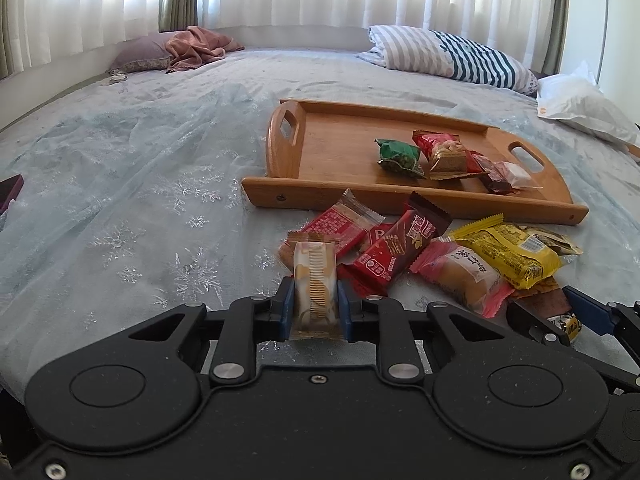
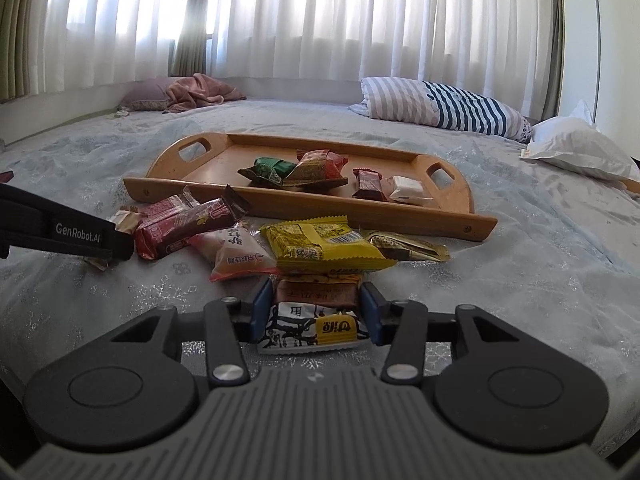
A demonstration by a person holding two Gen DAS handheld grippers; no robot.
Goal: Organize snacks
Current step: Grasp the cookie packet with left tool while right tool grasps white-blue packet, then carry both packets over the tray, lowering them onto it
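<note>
Left wrist view: the left gripper [image 1: 316,304] is clamped on a cream wafer [image 1: 314,280], lifted from the pile [image 1: 420,252] toward the tray [image 1: 400,196].

Right wrist view: the right gripper [image 2: 314,312] pinches a brown packet [image 2: 316,304] at the pile's near edge, likely tray-bound too.

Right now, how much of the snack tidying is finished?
Partly done. Four packets already lie in the wooden tray, among them a green packet. In hand: the left gripper is shut on a cream wafer packet, and the right gripper on a brown-and-white packet. Left: the pile on the bed, including the yellow packet and the pink bun packet.
</note>
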